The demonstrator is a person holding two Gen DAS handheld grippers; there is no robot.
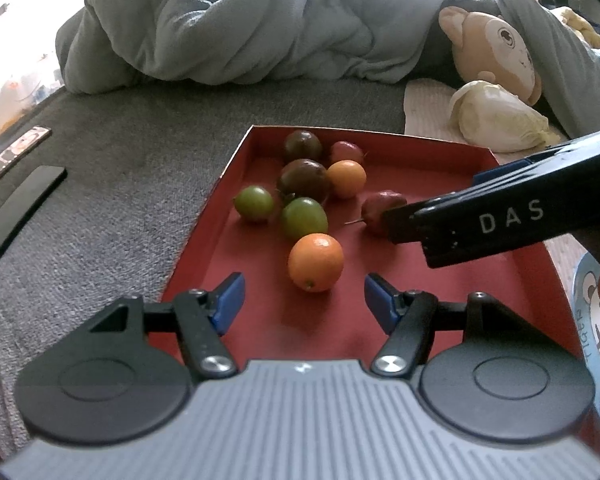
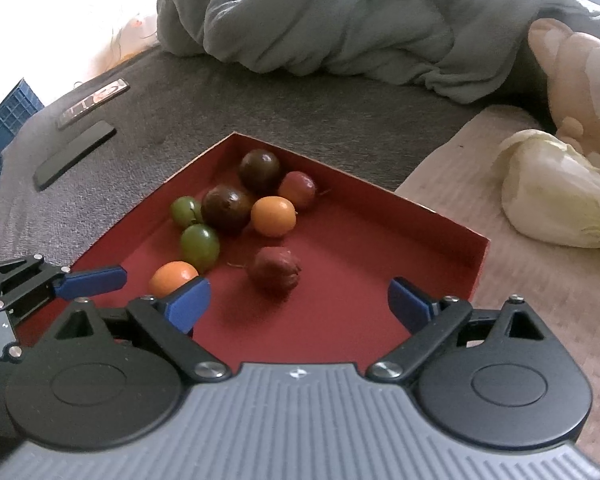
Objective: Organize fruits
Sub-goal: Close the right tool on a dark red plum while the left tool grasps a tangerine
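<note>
A red cardboard tray (image 1: 204, 240) (image 2: 440, 240) on the bed holds several small fruits: two oranges, two green ones, two dark purple ones and two red ones. My left gripper (image 1: 304, 304) is open and empty, just in front of the near orange (image 1: 316, 262). My right gripper (image 2: 300, 300) is open and empty above the tray, with a wrinkled red fruit (image 2: 274, 272) (image 1: 380, 208) just ahead of its fingers. In the left wrist view the right gripper's black body (image 1: 500, 216) reaches in from the right beside that red fruit.
A grey blanket (image 1: 236, 28) is heaped behind the tray. A plush monkey (image 1: 496, 52) and a pale cabbage (image 1: 500, 120) (image 2: 556, 200) lie at the right on a light towel (image 2: 540, 280). Two flat dark devices (image 1: 20, 208) lie at the left. A printed bowl (image 1: 596, 320) sits at the right edge.
</note>
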